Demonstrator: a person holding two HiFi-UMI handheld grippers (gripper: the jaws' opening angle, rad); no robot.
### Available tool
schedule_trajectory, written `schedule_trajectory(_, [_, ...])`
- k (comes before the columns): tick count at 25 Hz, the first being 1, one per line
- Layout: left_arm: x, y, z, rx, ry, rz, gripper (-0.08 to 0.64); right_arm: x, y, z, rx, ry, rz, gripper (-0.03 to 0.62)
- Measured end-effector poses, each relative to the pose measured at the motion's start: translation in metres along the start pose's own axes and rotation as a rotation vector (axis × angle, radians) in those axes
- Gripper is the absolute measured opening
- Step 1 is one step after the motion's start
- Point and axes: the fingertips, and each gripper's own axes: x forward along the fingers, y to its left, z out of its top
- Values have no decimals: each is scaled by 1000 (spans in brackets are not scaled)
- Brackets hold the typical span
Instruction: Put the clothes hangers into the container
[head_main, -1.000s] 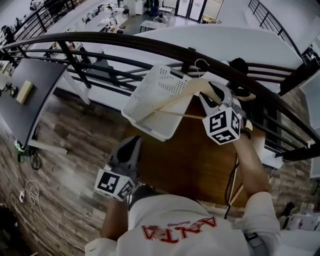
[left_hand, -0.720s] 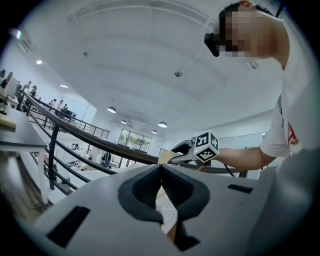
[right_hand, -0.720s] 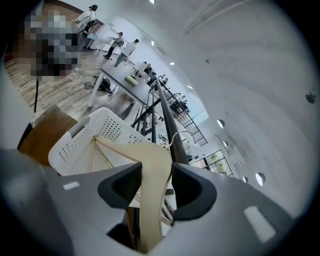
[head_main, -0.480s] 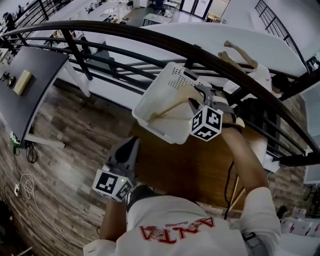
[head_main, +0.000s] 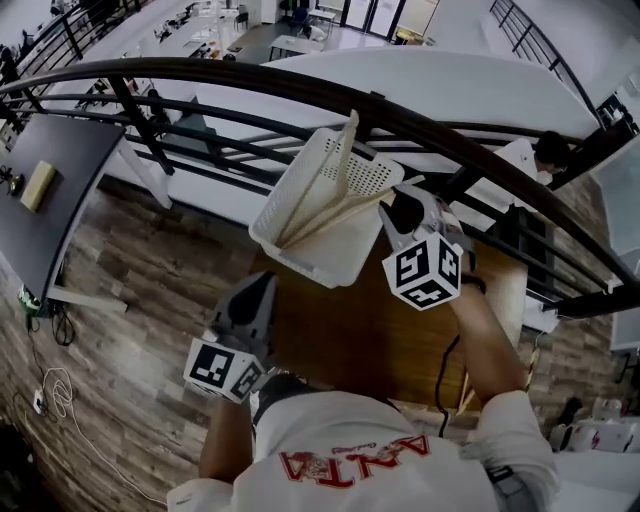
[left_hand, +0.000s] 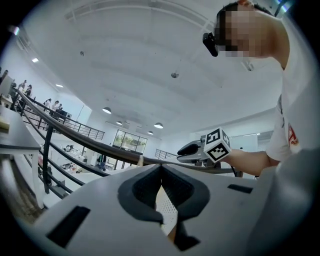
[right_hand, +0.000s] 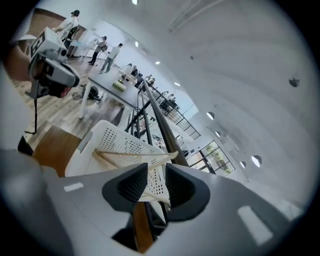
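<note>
The shirt (head_main: 360, 462) seemingly read "ANTA". The hanger (head_main: 347, 138) lay in the basket (head_main: 300, 255), pointing 1 o'clock. The right gripper (head_main: 398, 212) gaped, empty; the left gripper (head_main: 260, 290) was closed.

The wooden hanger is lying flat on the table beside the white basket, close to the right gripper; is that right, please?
Not quite: the wooden hanger is propped inside the white basket, not on the table beside it, with its ends poking over the rim. It is indeed close to the right gripper. The head view shows this.
</note>
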Motion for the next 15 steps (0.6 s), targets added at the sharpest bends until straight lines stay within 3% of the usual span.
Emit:
schedule_trajectory(6, [9,-42,11,31,-6,-52,9,-75,-4,-13,268,-130,-66,7])
schedule_trajectory(11, [15,-87,23,67,-13,-104,9,-129,-6,-37,471,-218,-101,3])
schedule_trajectory(15, [20,-126,27,99,-12,-144,9,-166,-4,-55,520,-259,-137,3])
